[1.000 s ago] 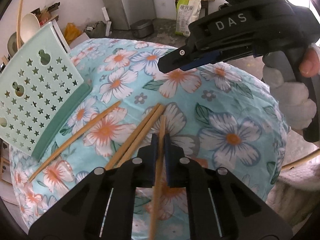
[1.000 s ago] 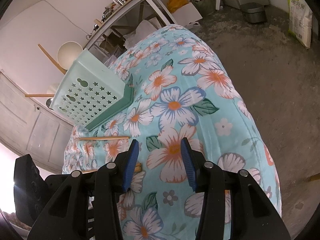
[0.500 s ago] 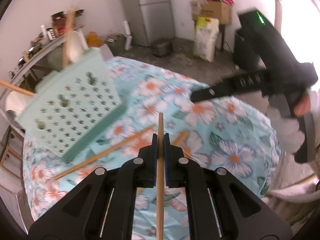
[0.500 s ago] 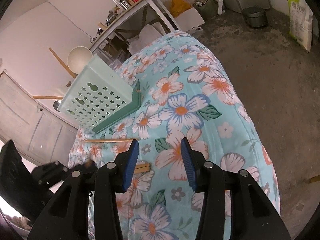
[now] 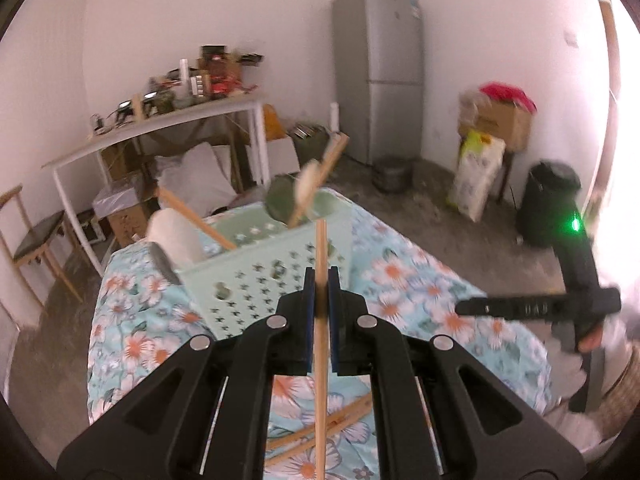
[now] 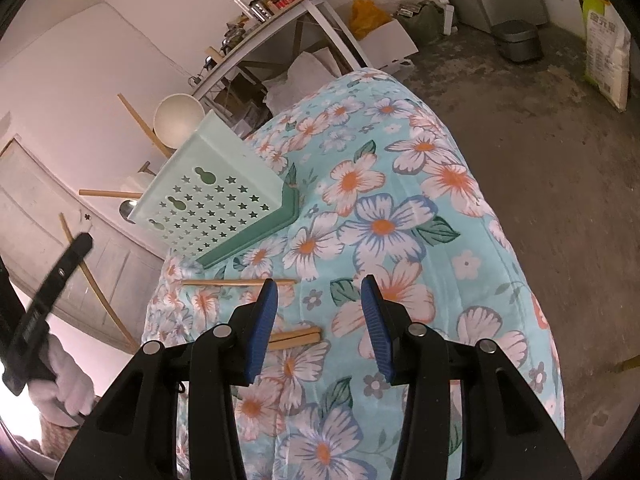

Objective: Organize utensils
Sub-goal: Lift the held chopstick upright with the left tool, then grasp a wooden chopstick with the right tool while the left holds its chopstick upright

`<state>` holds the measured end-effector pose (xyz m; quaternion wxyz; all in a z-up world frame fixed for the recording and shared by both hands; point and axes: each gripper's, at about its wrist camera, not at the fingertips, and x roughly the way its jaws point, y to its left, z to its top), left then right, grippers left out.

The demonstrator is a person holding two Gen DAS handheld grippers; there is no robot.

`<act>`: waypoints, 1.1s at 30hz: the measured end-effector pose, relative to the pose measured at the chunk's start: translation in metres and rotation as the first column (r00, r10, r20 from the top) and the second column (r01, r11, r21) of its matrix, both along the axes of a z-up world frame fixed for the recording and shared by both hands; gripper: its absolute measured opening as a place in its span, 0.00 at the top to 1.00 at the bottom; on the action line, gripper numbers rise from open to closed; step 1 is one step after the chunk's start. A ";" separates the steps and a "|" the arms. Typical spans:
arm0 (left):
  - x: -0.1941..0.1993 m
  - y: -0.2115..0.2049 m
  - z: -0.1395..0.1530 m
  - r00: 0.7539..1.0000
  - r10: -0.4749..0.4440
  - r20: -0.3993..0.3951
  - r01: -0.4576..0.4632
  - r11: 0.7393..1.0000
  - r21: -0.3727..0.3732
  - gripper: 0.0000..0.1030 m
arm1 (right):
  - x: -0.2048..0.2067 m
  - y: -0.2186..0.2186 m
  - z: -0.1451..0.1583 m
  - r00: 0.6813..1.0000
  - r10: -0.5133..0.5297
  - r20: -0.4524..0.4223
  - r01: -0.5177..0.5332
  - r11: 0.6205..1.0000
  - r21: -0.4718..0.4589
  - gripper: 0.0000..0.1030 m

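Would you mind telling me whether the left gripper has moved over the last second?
Yes. The left gripper, shut on a chopstick, has lifted off the tablecloth and now points toward the basket.
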<state>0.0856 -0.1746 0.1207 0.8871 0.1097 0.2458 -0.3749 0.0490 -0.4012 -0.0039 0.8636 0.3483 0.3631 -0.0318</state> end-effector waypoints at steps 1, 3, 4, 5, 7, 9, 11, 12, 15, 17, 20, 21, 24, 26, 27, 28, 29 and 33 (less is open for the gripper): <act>0.003 0.005 0.003 1.000 0.016 -0.002 -0.016 1.000 -0.013 0.95 | 0.000 0.000 0.001 1.000 -0.001 0.001 0.001 1.000 -0.001 0.58; 0.005 0.013 0.007 0.999 0.038 -0.005 -0.038 0.999 -0.033 0.95 | -0.001 0.000 0.002 1.000 -0.001 0.003 0.001 1.000 -0.002 0.58; 0.008 0.019 0.010 0.999 0.054 -0.010 -0.054 0.997 -0.050 0.95 | -0.001 0.001 0.003 1.000 -0.001 0.004 0.001 1.000 -0.003 0.58; 0.008 0.023 0.011 0.998 0.061 -0.014 -0.062 0.996 -0.057 0.95 | -0.001 0.001 0.003 1.000 -0.001 0.004 0.001 1.000 -0.004 0.58; 0.010 0.032 0.015 0.996 0.084 -0.017 -0.085 0.994 -0.073 0.95 | -0.001 0.002 0.005 1.000 0.002 0.007 -0.002 1.000 -0.007 0.58; 0.010 0.039 0.017 0.995 0.102 -0.013 -0.102 0.991 -0.085 0.95 | -0.001 0.004 0.007 1.000 0.006 0.009 -0.006 1.000 -0.012 0.58; 0.011 0.047 0.019 0.993 0.115 -0.007 -0.115 0.989 -0.096 0.95 | -0.001 0.006 0.010 1.000 0.013 0.013 -0.012 1.000 -0.017 0.58; 0.010 0.050 0.020 0.993 0.121 -0.004 -0.121 0.987 -0.101 0.95 | 0.000 0.008 0.011 1.000 0.017 0.014 -0.016 1.000 -0.022 0.58; 0.010 0.062 0.026 0.989 0.150 0.010 -0.148 0.982 -0.119 0.95 | 0.001 0.013 0.015 0.999 0.028 0.018 -0.027 0.999 -0.034 0.58; 0.009 0.068 0.027 0.985 0.173 0.018 -0.169 0.978 -0.126 0.95 | 0.001 0.018 0.019 0.999 0.043 0.022 -0.042 0.998 -0.050 0.58; 0.009 0.086 0.032 0.975 0.219 0.026 -0.213 0.966 -0.148 0.95 | 0.000 0.028 0.024 0.997 0.073 0.031 -0.071 0.994 -0.079 0.58; 0.008 0.089 0.033 0.973 0.228 0.027 -0.221 0.963 -0.153 0.95 | 0.001 0.033 0.025 0.995 0.089 0.033 -0.086 0.992 -0.090 0.58; 0.006 0.107 0.037 0.962 0.269 0.042 -0.258 0.951 -0.173 0.95 | 0.002 0.053 0.027 0.989 0.143 0.035 -0.137 0.982 -0.129 0.58; 0.006 0.117 0.039 0.955 0.293 0.052 -0.280 0.944 -0.177 0.95 | 0.004 0.070 0.026 0.981 0.190 0.033 -0.182 0.971 -0.157 0.58; 0.006 0.122 0.040 0.952 0.303 0.054 -0.289 0.940 -0.179 0.95 | 0.006 0.084 0.026 0.974 0.225 0.027 -0.216 0.958 -0.189 0.58; 0.007 0.128 0.040 0.947 0.316 0.053 -0.302 0.936 -0.183 0.95 | 0.007 0.095 0.026 0.969 0.248 0.022 -0.237 0.946 -0.219 0.58; 0.007 0.134 0.041 0.943 0.329 0.051 -0.315 0.930 -0.188 0.95 | 0.008 0.106 0.025 0.963 0.270 0.014 -0.258 0.933 -0.252 0.59; 0.011 0.152 0.041 0.929 0.368 0.042 -0.352 0.914 -0.202 0.95 | 0.015 0.163 0.022 0.918 0.396 -0.027 -0.371 0.832 -0.412 0.62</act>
